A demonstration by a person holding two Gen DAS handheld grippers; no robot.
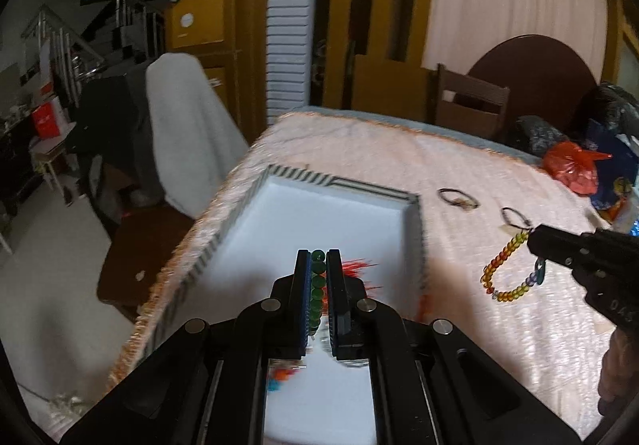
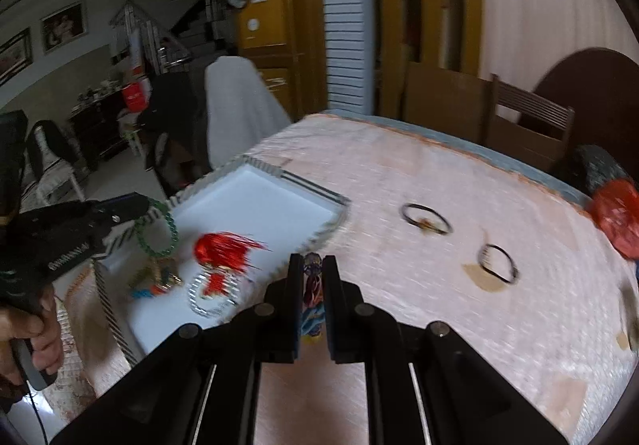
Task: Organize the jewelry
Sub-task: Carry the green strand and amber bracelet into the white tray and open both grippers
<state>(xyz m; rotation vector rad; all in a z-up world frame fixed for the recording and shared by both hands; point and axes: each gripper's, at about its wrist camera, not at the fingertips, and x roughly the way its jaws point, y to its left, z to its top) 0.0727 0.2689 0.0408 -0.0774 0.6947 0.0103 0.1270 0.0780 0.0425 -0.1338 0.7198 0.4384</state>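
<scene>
The green bracelet, clamped in the left gripper, is held over the tray; the right gripper, apparently clamped on the rainbow bracelet, lies farther right.

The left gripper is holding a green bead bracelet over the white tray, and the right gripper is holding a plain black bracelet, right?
Not quite. The right gripper holds a rainbow bead bracelet, not a plain black one; the left wrist view shows it. The two black bracelets lie on the tablecloth. The left gripper does hold the green bead bracelet over the white tray.

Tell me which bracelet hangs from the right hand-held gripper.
The rainbow bead bracelet; the green bead bracelet hangs from the left, and two dark bangles lie on the cloth.
</scene>
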